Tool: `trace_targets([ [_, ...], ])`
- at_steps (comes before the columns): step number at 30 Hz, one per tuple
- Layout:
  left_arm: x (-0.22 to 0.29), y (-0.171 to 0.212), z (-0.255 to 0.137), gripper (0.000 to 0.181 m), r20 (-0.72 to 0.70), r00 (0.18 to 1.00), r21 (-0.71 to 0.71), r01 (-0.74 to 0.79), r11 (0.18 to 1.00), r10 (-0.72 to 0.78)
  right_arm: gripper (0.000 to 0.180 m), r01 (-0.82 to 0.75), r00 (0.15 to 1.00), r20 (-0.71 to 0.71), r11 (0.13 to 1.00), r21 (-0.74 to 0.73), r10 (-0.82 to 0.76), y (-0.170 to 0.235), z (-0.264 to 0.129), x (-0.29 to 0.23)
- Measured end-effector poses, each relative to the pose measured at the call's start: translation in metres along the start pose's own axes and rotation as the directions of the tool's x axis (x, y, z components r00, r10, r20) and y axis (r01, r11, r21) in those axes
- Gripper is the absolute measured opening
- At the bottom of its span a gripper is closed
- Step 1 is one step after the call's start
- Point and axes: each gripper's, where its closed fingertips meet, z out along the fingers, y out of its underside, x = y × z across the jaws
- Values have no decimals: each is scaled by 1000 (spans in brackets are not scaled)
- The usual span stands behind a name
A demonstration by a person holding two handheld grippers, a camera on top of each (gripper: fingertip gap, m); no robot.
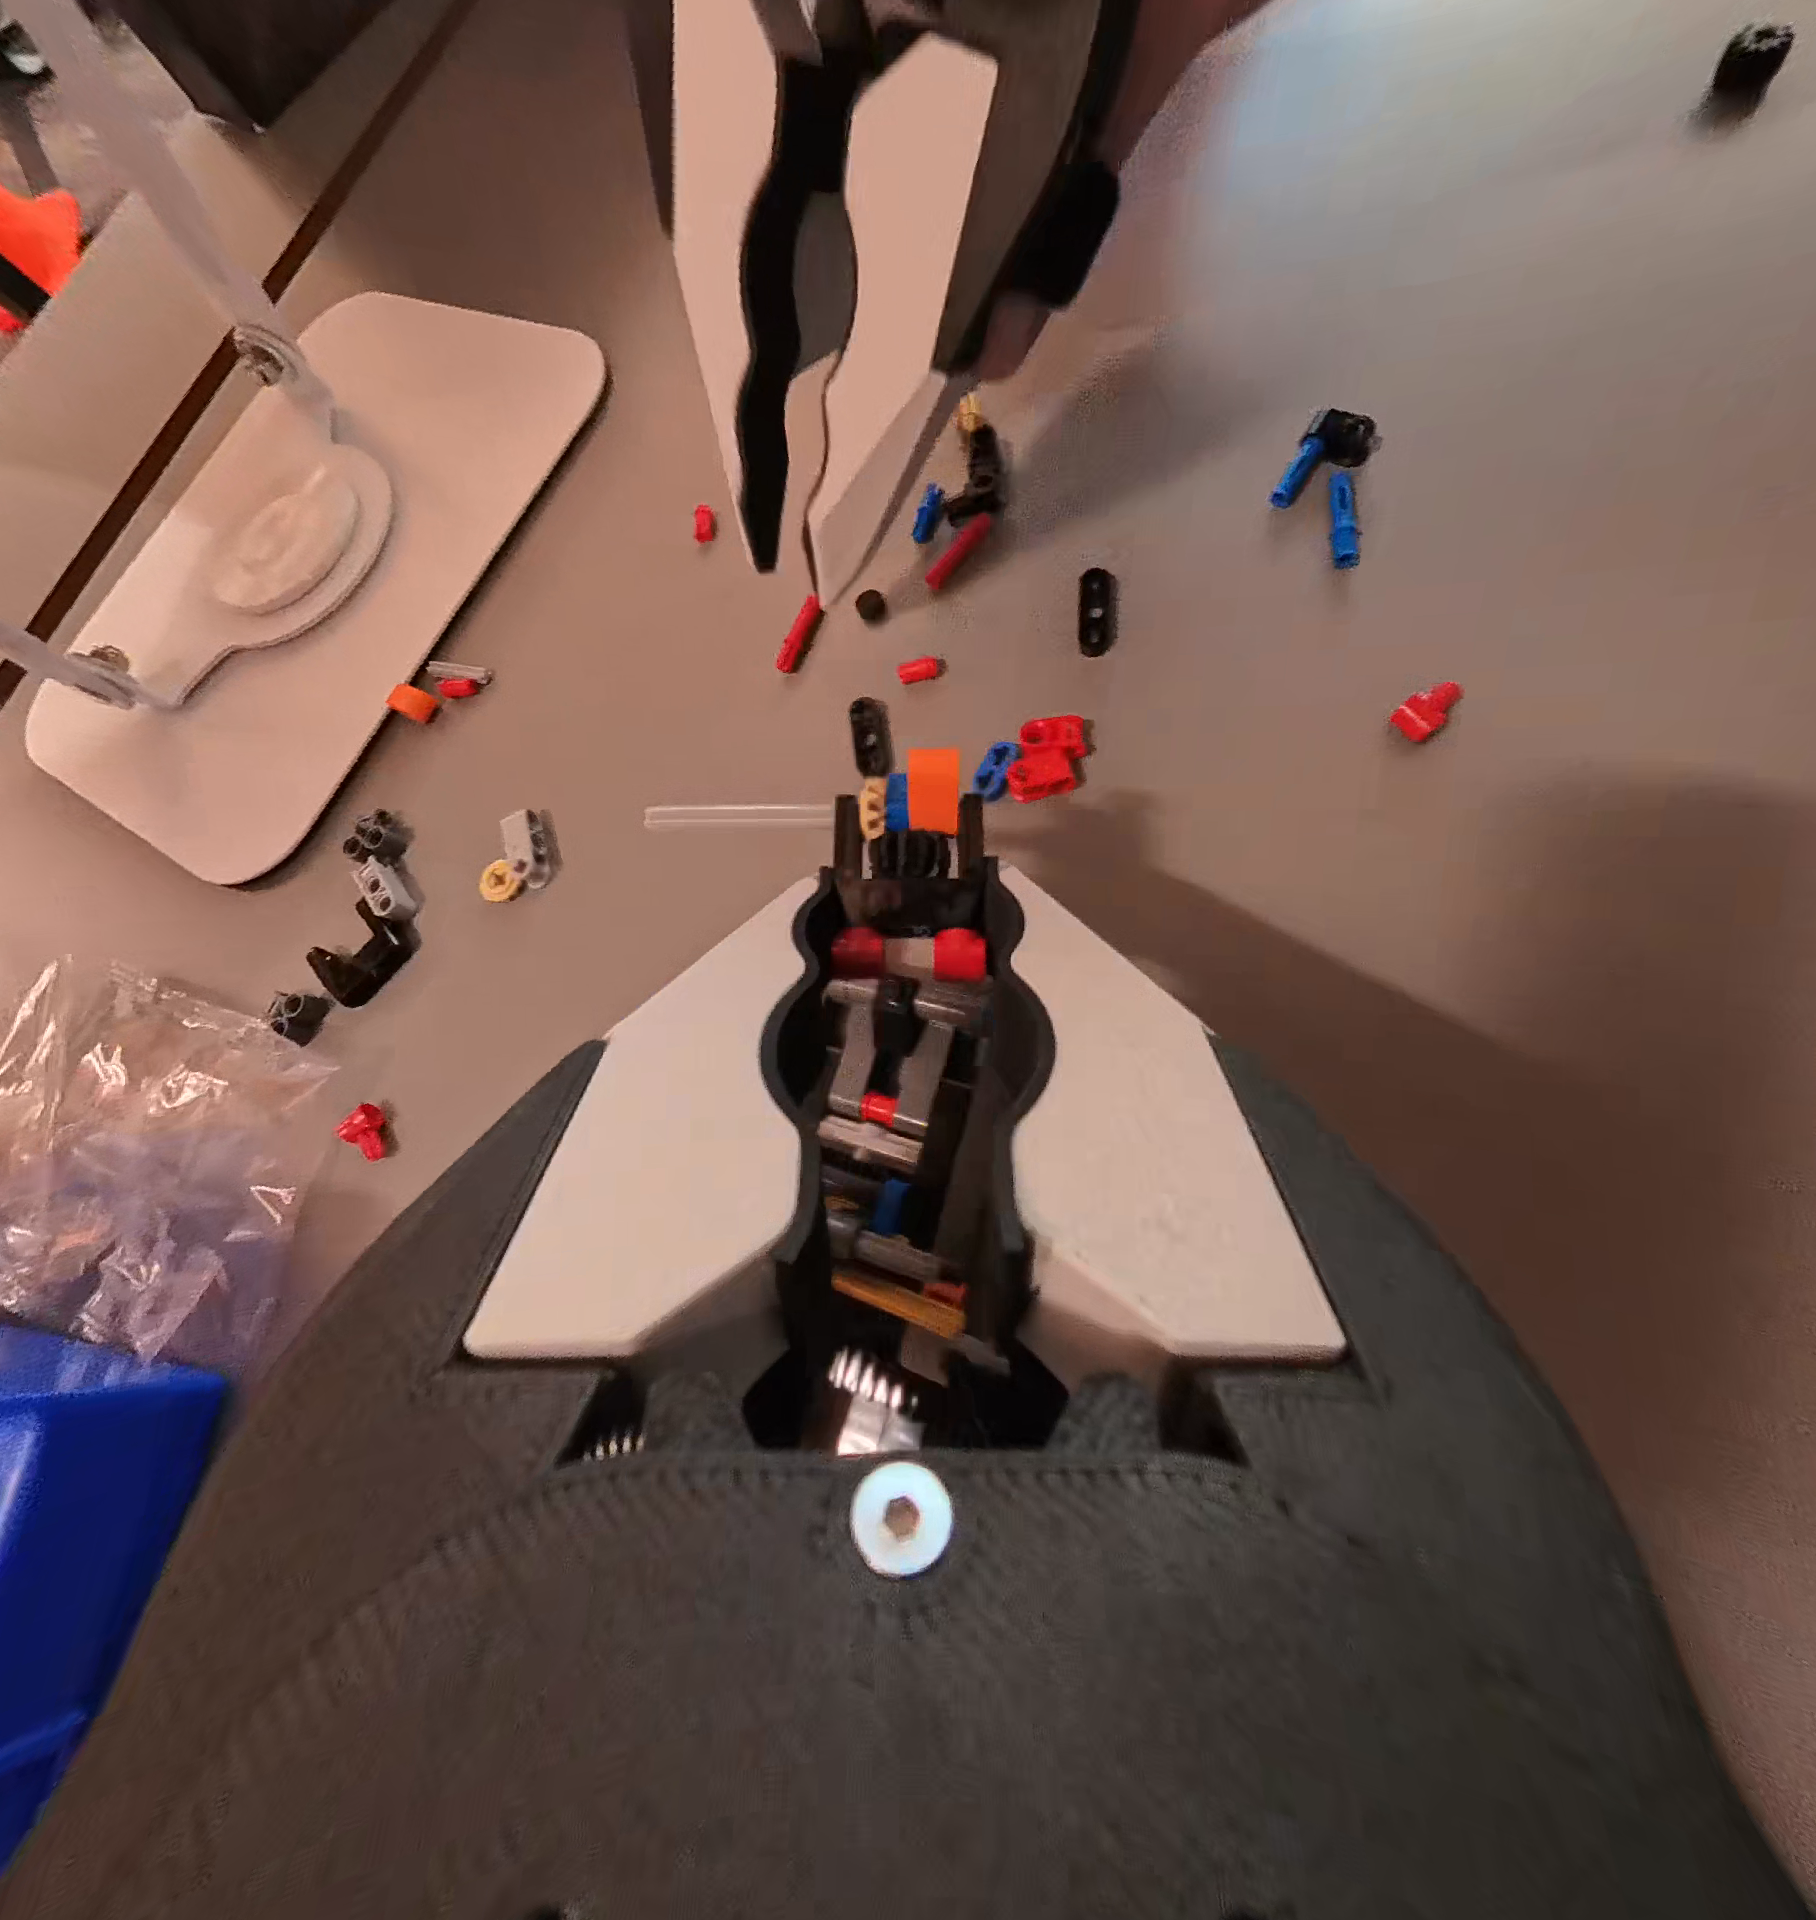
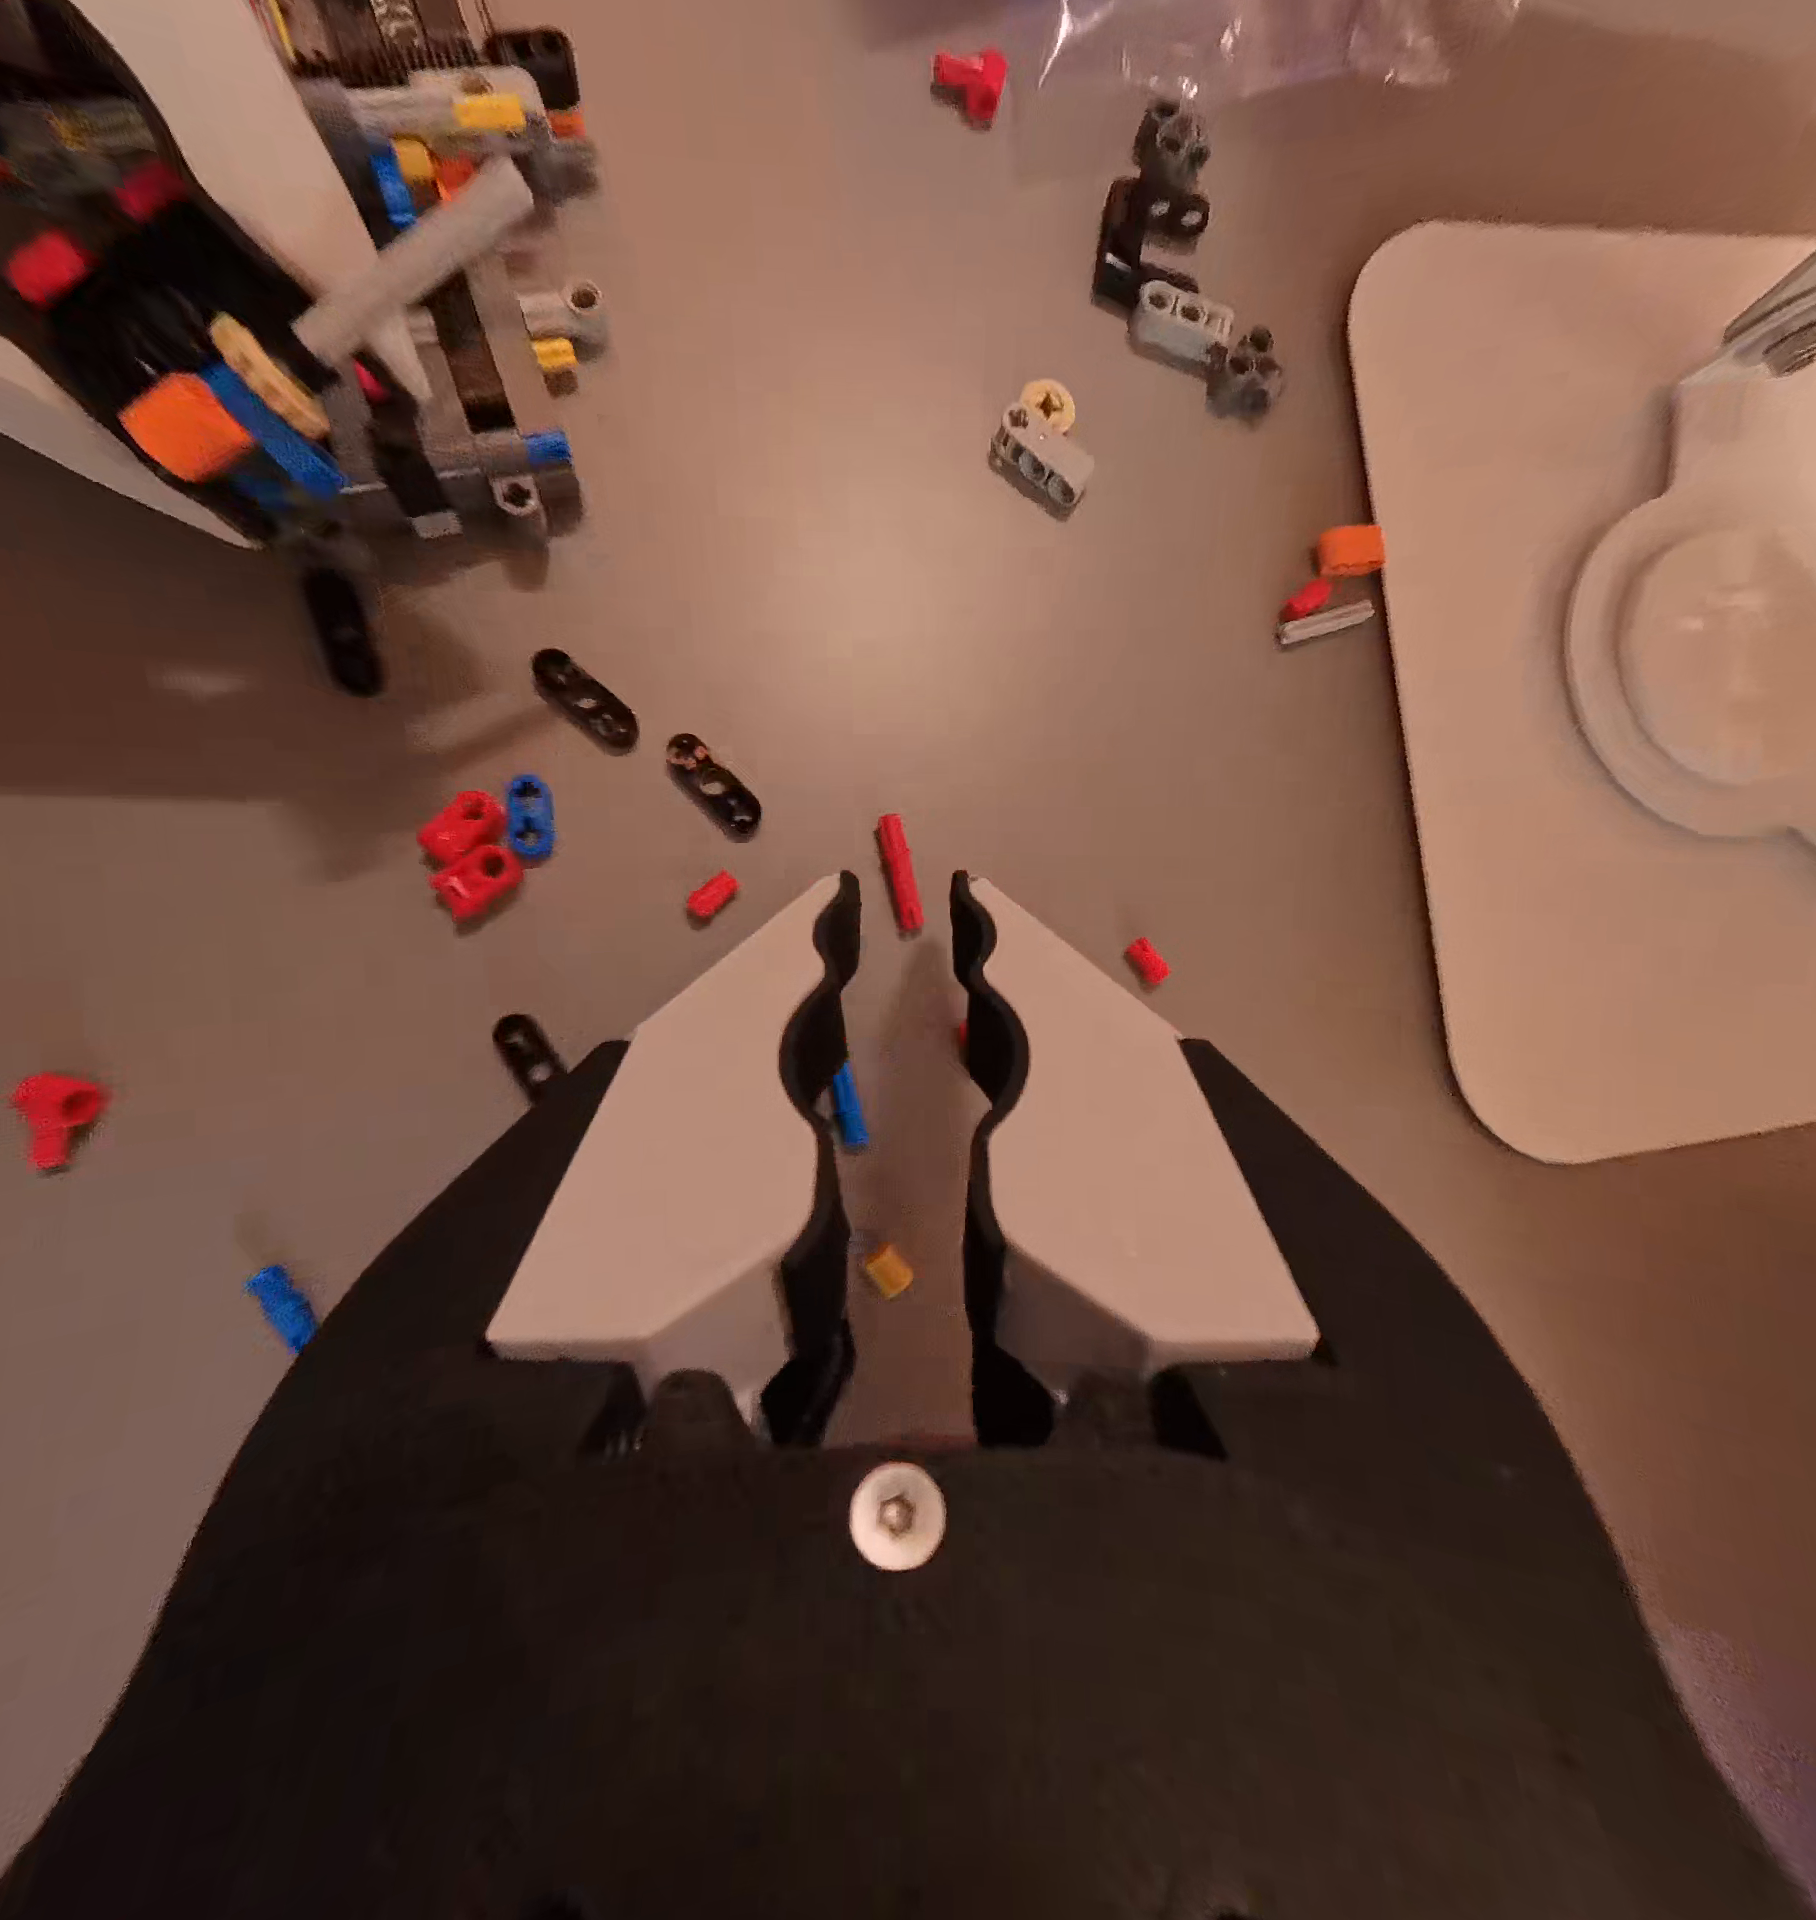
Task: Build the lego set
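Observation:
My left gripper [image 1: 909, 883] is shut on a partly built lego assembly [image 1: 904, 1039] of black, grey, red, blue and orange parts, held above the table. The assembly also shows at the upper left of the right wrist view [image 2: 447, 260], between the left gripper's white fingers [image 2: 260, 135]. My right gripper [image 2: 904, 883] is open, low over the table, with a short red pin [image 2: 899, 871] lying between its fingertips. In the left wrist view the right gripper [image 1: 795, 577] points down just above that red pin [image 1: 798, 632].
Loose pieces lie scattered on the brown table: red connectors [image 2: 468, 852], black liftarms [image 2: 712, 784], grey pieces [image 2: 1039, 462], blue pins [image 1: 1340, 514]. A white stand base [image 2: 1610, 675] sits to the right. A plastic bag [image 1: 104, 1143] and a blue bin [image 1: 42, 1507] are at the left. About 11 centimetres separates my left fingertips from my right. About 15 centimetres separates my right fingertips from the white stand base [image 2: 1610, 675]. My left wrist view [image 1: 347, 559] looks at it from another angle.

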Motion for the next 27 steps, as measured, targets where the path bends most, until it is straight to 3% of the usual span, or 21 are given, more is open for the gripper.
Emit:
trace_targets([
  [7, -11, -2, 6, 25, 10, 1000, 16, 23, 1000, -24, 4, -66, 993, 97, 998, -4, 66, 3, 16, -1],
  [14, -24, -9, 8, 25, 5, 993, 65, 119, 991, -120, 0, -206, 976, 107, 963, 175, 189, -31, -16, -20],
  [19, -29, -22, 8, 25, 28, 989, 107, 144, 984, -148, 0, -348, 936, 166, 884, 313, 310, -56, -45, -47],
  [27, -26, -35, 18, 25, 46, 985, 135, 156, 978, -163, 0, -555, 831, 240, 725, 407, 502, -60, -47, -60],
])
